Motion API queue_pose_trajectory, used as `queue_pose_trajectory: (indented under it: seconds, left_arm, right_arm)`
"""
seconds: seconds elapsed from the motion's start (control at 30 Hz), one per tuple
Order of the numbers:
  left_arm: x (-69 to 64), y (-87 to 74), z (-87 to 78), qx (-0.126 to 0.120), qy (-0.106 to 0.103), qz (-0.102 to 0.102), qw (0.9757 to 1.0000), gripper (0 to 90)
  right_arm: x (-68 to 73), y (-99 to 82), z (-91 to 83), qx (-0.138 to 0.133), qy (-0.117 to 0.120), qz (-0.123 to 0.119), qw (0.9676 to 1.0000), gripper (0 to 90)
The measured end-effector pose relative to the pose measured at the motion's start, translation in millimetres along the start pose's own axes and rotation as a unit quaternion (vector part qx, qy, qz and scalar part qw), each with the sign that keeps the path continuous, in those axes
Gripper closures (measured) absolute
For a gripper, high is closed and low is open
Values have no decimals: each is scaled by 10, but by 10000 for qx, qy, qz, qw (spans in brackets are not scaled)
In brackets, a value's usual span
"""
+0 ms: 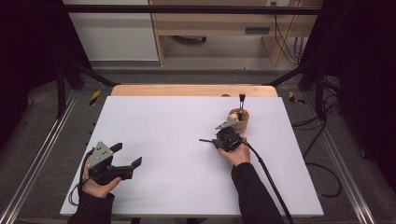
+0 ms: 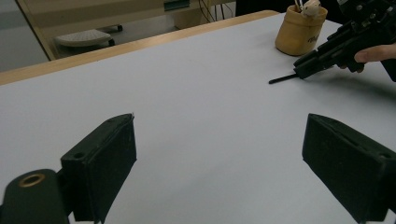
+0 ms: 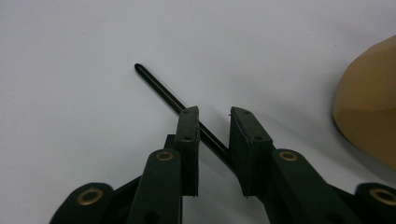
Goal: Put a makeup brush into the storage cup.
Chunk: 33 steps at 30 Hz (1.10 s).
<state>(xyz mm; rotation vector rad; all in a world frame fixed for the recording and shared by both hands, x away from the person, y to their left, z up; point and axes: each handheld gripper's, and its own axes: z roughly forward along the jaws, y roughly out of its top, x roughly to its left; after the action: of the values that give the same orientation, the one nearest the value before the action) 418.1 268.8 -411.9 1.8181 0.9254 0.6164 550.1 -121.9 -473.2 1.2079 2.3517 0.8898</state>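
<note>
- White table (image 1: 177, 154) is carrying everything.
- Right gripper (image 3: 214, 114) is lying low, jaws narrowly parted around a thin black rod (image 3: 159, 87); contact unclear.
- Tan wooden cup (image 1: 239, 120) is standing just beyond it.
- Left gripper (image 2: 219, 154) is hovering wide open, nothing between its jaws.
- No writing legible.

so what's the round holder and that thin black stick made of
The holder looks like wood or bamboo: tan, matte, with thick rounded walls, though moulded plastic is possible. The thin stick between the right tool's jaws looks like black plastic or coated metal: smooth, faintly glossy, rounded tip.
</note>
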Motion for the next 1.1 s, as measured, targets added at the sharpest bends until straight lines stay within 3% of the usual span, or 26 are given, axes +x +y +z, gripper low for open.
queue_pose_trajectory:
  seconds: [0.33, 0.57, 0.8, 0.9, 1.1]
  left_arm:
    - [-4, -2, 5, 8, -11, 1, 10000, 88]
    - [-7, -3, 8, 14, -10, 8, 10000, 89]
    - [-5, -4, 8, 17, -7, 3, 10000, 89]
    - [-9, -4, 8, 17, -9, 13, 10000, 88]
    - [-9, -2, 8, 16, -13, 11, 10000, 89]
  right_arm:
    - [43, -11, -58, 198, 98, 43, 9997, 816]
    - [55, -39, -83, 212, 203, -72, 9995, 850]
    - [59, -56, -105, 232, 229, 78, 9994, 854]
    - [64, -49, -119, 306, 192, 29, 9993, 836]
    - [13, 2, -252, 138, 225, 21, 9997, 701]
